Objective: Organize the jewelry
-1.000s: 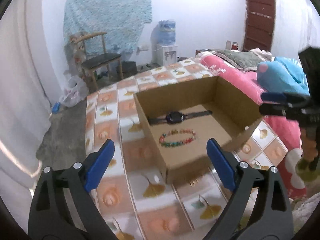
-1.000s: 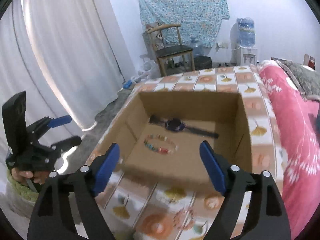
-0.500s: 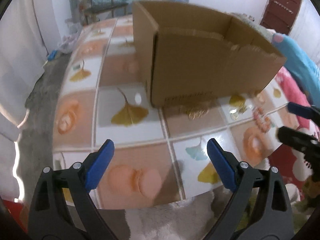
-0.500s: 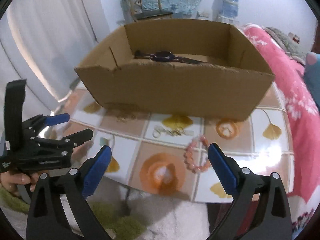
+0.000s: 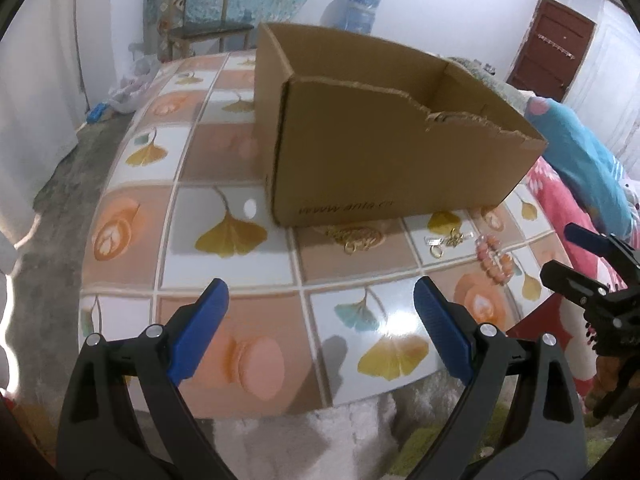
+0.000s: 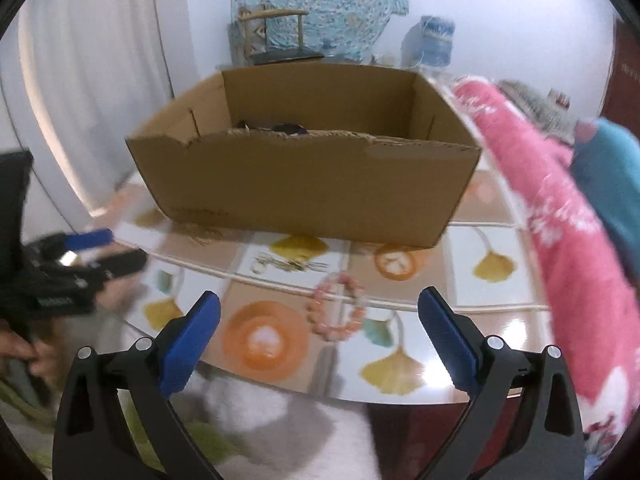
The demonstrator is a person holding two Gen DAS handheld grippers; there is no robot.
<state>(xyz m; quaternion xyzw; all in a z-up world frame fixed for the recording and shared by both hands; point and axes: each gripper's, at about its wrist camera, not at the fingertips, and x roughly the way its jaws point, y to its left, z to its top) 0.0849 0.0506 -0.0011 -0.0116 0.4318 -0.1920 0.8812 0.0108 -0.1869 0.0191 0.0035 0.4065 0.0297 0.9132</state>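
At the bottom of the left wrist view the left gripper (image 5: 320, 312) hangs wide apart and empty above the near edge of the counter (image 5: 224, 276), and at the bottom of the right wrist view the right gripper (image 6: 320, 324) is likewise spread wide with nothing between its blue pads; both seem held low and back from the work so the loose pieces lie in full sight ahead, a posture that reads as lining up for a pick. Just beyond the right gripper, in the lower middle of that frame, lies the pink bead bracelet (image 6: 337, 307), a closed loop of round, pale coral beads flat on the tiled cloth, straddling a seam between squares. A little farther, toward the centre, sits a small tangle of gold chain and clasps (image 6: 290, 266), thin and blurred, hard to separate into pieces. In the left wrist view a coiled gold necklace (image 5: 354, 237) rests at centre right, almost touching the foot of the cardboard box (image 5: 384, 160). The pieces lie in a loose row along the box's front wall, probably so each has only a short lift over its torn front rim. Inside the box, in the upper middle of the right wrist view, a dark item (image 6: 288, 128) peeks above the rim; what it is cannot be told.
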